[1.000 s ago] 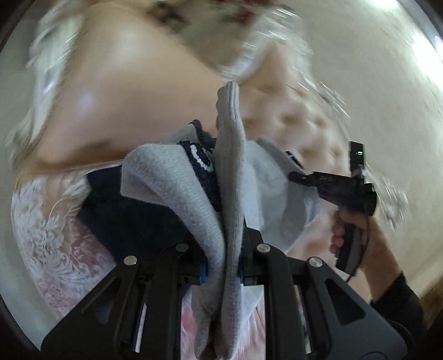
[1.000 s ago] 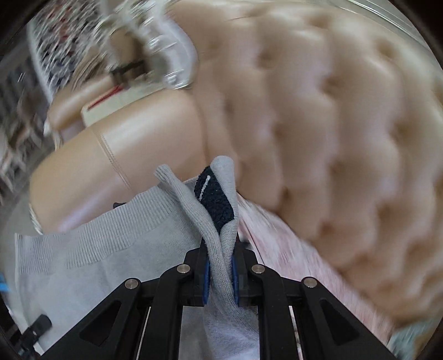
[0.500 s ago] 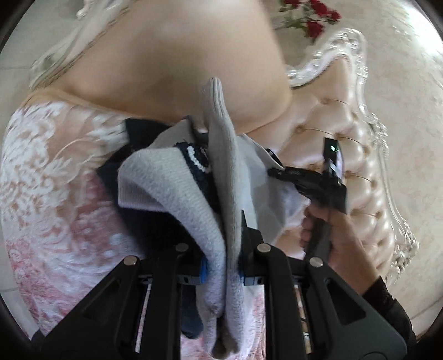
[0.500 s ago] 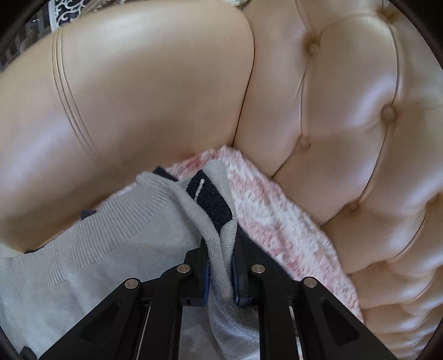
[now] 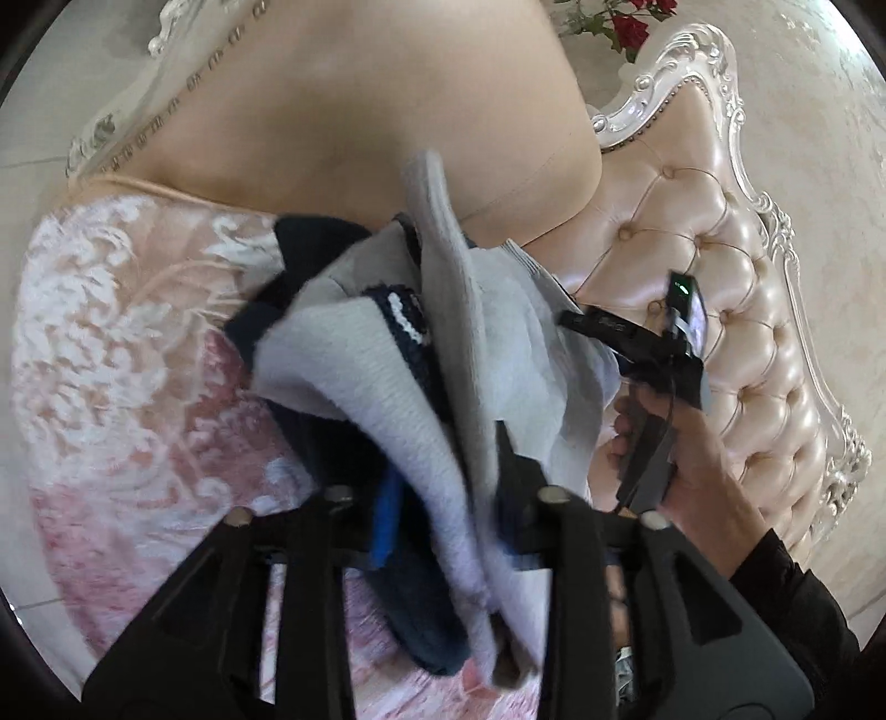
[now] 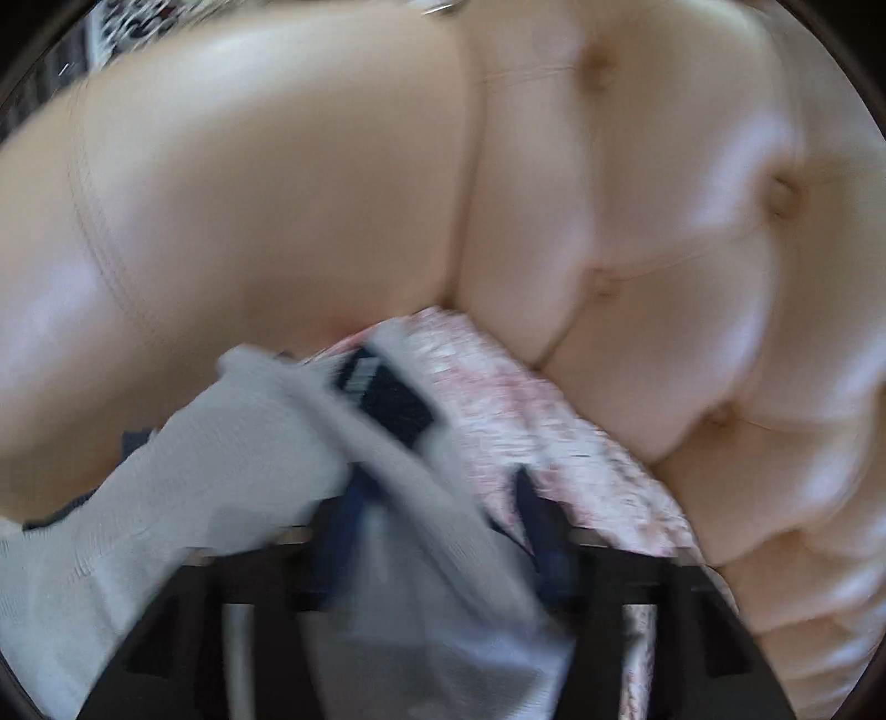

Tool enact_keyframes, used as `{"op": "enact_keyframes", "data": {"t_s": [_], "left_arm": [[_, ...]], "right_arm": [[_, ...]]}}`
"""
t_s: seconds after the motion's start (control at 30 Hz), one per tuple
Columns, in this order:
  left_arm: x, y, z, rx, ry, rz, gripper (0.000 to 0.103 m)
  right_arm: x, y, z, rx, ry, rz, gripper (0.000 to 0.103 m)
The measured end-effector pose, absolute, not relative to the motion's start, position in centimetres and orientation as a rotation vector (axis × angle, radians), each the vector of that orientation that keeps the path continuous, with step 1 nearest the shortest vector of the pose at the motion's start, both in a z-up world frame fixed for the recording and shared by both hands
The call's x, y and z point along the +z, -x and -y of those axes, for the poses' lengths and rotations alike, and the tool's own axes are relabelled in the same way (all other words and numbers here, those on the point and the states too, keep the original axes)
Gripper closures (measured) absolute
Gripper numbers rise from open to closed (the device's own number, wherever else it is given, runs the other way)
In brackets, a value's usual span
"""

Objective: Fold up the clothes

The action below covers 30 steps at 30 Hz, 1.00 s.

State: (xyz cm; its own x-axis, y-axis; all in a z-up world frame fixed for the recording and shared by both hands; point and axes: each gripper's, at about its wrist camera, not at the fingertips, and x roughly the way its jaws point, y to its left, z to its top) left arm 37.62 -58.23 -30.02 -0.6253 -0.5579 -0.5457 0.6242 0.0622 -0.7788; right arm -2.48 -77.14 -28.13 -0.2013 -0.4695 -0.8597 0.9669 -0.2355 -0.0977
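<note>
A grey knit sweater with navy trim (image 5: 387, 382) lies bunched over the pink lace seat cover (image 5: 122, 354) of a sofa. My left gripper (image 5: 448, 498) has its jaws spread, with sweater cloth draped loosely between them. The right gripper (image 5: 576, 321) shows in the left wrist view at the sweater's right edge, held by a hand. In the blurred right wrist view the sweater (image 6: 249, 443) hangs across my right gripper (image 6: 437, 526), whose jaws also stand apart around the cloth.
The sofa's padded armrest (image 5: 360, 111) rises just behind the sweater. Its tufted peach backrest (image 5: 720, 277) with a white carved frame stands at the right. Red flowers (image 5: 626, 22) sit beyond the sofa.
Both grippers have gone from clamped on the sweater to jaws spread, so the cloth now lies loose. The garment has come down onto the seat cover near the armrest.
</note>
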Motion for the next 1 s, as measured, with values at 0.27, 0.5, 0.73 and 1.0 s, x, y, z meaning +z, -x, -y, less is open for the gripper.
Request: {"op": "enact_keyframes", "data": {"t_s": [0.27, 0.5, 0.73, 1.0], "left_arm": [[-26.7, -42.8, 53.9, -1.678, -0.166, -1.325, 0.035], [-21.5, -43.0, 48.3, -1.842, -0.342, -0.97, 0.032], [-14.6, -41.4, 42.6, -1.979, -0.408, -0.73, 0.008], [-5.8, -41.6, 35.0, -2.026, -0.411, -0.469, 0.0]], "right_arm": [[-25.4, 8.5, 70.1, -1.913, -1.024, -0.785, 0.02], [-20.3, 4.2, 59.6, -1.944, -0.967, -0.503, 0.02], [-16.4, -8.8, 43.7, -1.804, -0.818, -0.327, 0.02], [-12.1, -16.6, 29.3, -1.818, -0.755, -0.154, 0.02]]}}
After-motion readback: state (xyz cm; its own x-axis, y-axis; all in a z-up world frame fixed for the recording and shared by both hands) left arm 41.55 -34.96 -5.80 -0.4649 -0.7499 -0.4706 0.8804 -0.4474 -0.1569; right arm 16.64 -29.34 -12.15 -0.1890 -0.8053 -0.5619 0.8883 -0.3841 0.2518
